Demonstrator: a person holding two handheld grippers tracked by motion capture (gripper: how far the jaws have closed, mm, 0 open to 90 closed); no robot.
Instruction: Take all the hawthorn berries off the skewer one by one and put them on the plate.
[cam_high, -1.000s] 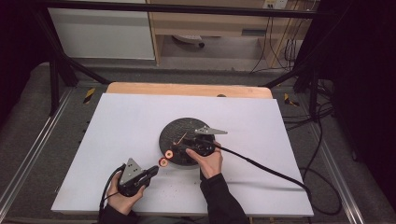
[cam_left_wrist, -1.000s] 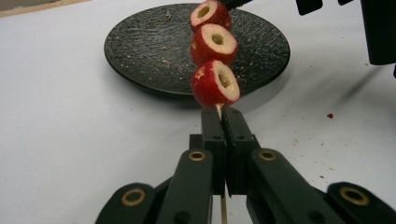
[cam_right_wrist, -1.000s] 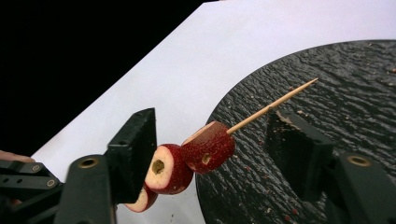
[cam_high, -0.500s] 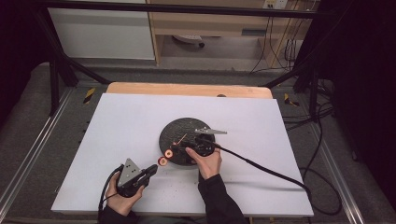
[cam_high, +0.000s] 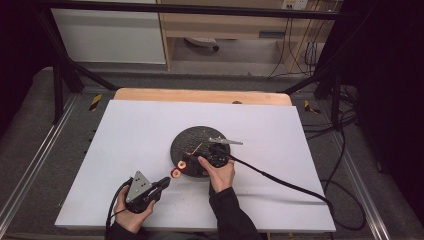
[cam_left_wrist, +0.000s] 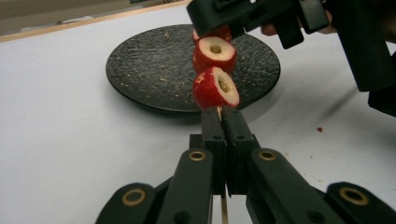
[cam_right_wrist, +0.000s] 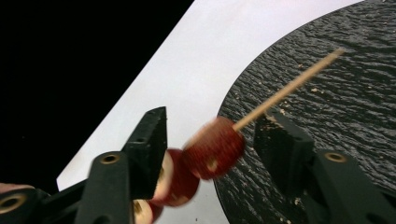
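Red fruit pieces on a wooden skewer, held over a white table

Skewer (cam_left_wrist: 223, 205): thin wooden stick, pinched at its near end by the left claw (cam_left_wrist: 224, 122), whose jaws are pressed together on it. In the right gripper view its bare far end (cam_right_wrist: 289, 91) slants up over the plate.

Fruit pieces: three red, hollow-cored pieces threaded on the stick. Nearest piece (cam_left_wrist: 215, 88) sits just beyond the left claw's tips; the middle piece (cam_left_wrist: 215, 52) lies behind it; the farthest piece (cam_left_wrist: 219, 33) is partly hidden under the right claw. In the high view they hang at the near-left edge of the plate (cam_high: 179, 168).

Right claw (cam_right_wrist: 209, 135): jaws spread wide, one either side of the front fruit piece (cam_right_wrist: 215, 148), not closed on it. That piece looks blurred.

Plate (cam_high: 195, 140): round, dark, rough-surfaced, with pale crumbs on it, resting near the middle of the table (cam_high: 130, 135).

Hands: left hand (cam_high: 131, 212) near the table's near edge; right hand (cam_high: 219, 175) at the plate's near rim.
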